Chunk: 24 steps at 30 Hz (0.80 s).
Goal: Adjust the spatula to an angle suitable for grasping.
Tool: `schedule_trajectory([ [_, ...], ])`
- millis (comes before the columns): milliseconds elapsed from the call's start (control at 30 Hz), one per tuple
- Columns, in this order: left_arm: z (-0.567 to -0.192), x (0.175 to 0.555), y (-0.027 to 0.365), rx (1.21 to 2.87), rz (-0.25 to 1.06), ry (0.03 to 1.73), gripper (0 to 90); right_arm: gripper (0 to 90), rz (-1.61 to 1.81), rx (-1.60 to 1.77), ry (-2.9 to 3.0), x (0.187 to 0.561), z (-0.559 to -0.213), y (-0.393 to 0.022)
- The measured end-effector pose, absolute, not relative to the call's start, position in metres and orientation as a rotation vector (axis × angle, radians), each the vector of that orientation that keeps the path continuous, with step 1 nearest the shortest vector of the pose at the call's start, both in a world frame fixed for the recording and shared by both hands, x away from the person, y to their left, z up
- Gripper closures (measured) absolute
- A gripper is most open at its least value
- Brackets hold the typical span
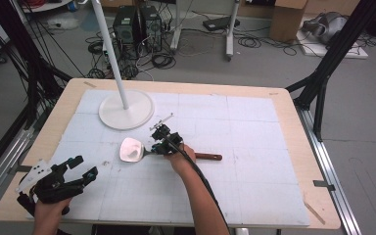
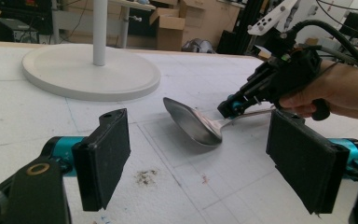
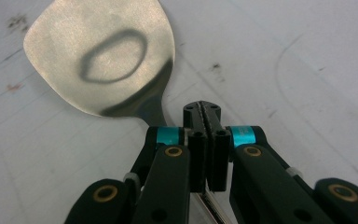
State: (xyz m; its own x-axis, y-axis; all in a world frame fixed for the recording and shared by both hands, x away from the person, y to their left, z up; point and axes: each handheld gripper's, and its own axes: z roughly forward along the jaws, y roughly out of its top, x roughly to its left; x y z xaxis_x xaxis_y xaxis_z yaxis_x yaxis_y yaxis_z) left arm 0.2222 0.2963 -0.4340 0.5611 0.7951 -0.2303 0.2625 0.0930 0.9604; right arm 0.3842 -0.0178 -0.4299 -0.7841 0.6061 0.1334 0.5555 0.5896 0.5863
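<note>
From above, the metal spatula [image 1: 142, 152] lies on the white table mat [image 1: 254, 176], just in front of the round lamp base [image 1: 126, 108]. The right gripper [image 1: 162, 146] pinches its thin shaft, and the reddish handle [image 1: 208, 156] sticks out past the hand. The right gripper view alone shows those jaws pressed tight together behind the shiny blade [image 3: 107, 56]. The left gripper [image 1: 81, 170] hovers nearer me than the lamp base, well apart from the spatula; its own view shows its pads [image 2: 103, 156] spread wide, holding nothing.
</note>
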Motion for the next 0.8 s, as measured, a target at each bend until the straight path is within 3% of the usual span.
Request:
schedule_trajectory([
  [800, -0.434, 0.222, 0.294, 1.482, 0.503, 0.954, 21.8, 88.9, 0.986, 0.802, 2.845, 0.335, -0.430, -0.023],
])
